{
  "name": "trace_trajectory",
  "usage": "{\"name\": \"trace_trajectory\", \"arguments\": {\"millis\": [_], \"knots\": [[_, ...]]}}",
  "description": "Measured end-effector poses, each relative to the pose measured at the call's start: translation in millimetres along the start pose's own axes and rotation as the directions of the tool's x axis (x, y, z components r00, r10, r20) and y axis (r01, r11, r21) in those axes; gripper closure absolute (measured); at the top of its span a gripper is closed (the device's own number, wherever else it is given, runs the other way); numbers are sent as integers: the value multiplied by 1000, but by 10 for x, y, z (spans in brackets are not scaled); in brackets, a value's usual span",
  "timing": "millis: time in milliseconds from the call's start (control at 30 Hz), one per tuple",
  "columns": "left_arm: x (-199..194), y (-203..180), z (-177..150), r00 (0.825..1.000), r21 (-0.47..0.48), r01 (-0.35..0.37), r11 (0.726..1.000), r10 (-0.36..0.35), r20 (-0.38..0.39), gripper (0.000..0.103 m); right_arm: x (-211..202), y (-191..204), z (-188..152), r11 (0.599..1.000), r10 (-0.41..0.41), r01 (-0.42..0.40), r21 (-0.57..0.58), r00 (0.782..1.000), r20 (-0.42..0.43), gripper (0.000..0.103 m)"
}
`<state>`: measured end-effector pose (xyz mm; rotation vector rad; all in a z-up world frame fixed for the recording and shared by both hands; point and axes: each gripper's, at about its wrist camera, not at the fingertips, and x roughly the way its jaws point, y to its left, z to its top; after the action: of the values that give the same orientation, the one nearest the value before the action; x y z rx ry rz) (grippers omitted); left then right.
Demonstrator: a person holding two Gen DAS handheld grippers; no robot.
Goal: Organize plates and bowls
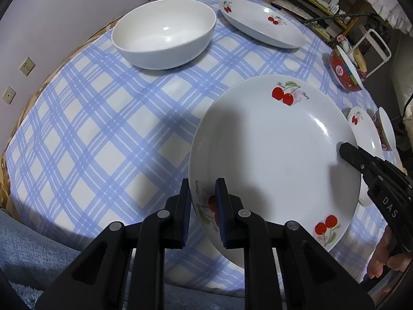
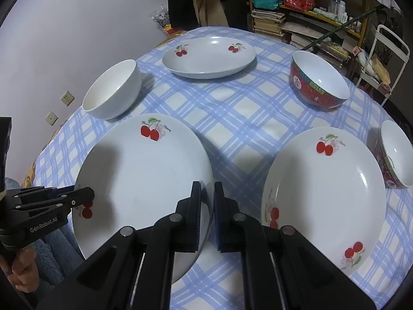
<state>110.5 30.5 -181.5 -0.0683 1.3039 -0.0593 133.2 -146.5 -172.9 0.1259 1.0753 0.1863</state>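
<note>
A white cherry-print plate (image 1: 273, 160) is held between both grippers over the blue checked tablecloth (image 1: 103, 129). My left gripper (image 1: 202, 206) is shut on its near left rim. My right gripper (image 2: 207, 206) is shut on its right rim, and the plate also shows in the right wrist view (image 2: 139, 180). The right gripper's finger shows in the left wrist view (image 1: 361, 162). A second cherry plate (image 2: 325, 196) lies to the right. A third cherry plate (image 2: 209, 56) lies at the far side.
A plain white bowl (image 2: 113, 93) stands at the far left, also in the left wrist view (image 1: 165, 31). Two red patterned bowls (image 2: 318, 82) (image 2: 395, 155) stand on the right. Cluttered shelves (image 2: 309, 13) and a white rack (image 2: 387, 54) lie beyond the table.
</note>
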Motion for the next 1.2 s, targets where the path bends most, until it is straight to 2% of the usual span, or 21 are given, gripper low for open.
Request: {"name": "trace_trajectory", "arguments": {"millis": [333,633,1200], "knots": [[177,44,13,997,-21,-40,999,39,-67,85,165,68,-70,999,-18,16,-35,998,-54,92],[257,8,-15,994,-11,-43,999,42,-103,85,248,30,-97,1000,-25,24,-20,996,-91,92],[315,-70,0,993,2,-33,999,33,-109,85,353,2,-120,998,-60,59,-16,990,-127,89]]}}
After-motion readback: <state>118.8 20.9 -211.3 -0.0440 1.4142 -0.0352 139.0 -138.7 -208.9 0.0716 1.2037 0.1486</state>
